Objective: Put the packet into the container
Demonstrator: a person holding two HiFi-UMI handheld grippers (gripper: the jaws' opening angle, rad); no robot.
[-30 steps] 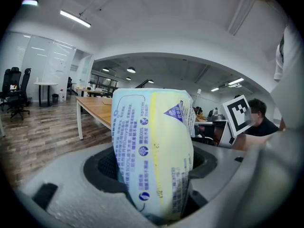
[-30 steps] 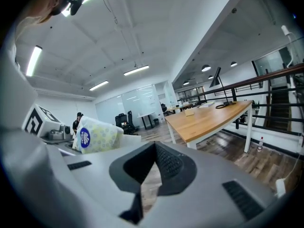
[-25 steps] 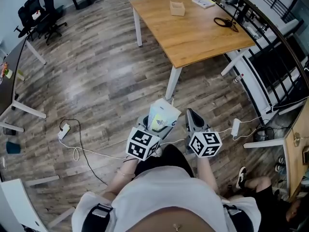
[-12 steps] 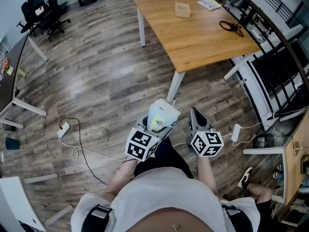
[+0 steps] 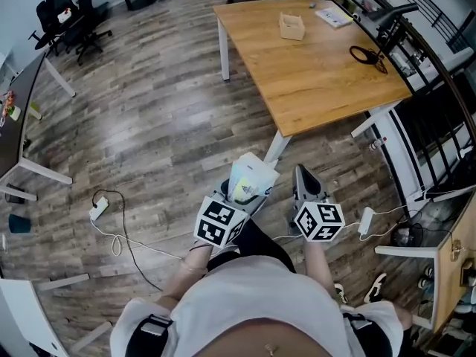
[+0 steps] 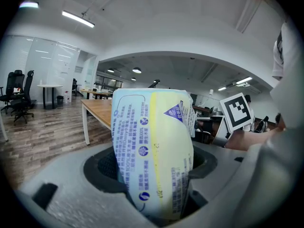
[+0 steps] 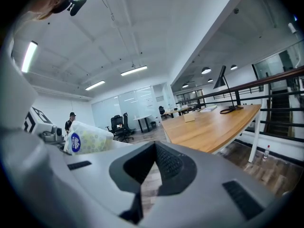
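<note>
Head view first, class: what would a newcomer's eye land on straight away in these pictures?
The pale blue and yellow packet stands out, clamped upright in the jaws of the left gripper, close in front of the person. Ahead stands a big wooden table with a small box on it. The right gripper is shut and empty.

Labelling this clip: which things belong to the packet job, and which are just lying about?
Job: packet, left hand-held gripper, small box on the table (likely the container).
Lying about: black cable, booklet, floor power strip, office chairs.
</note>
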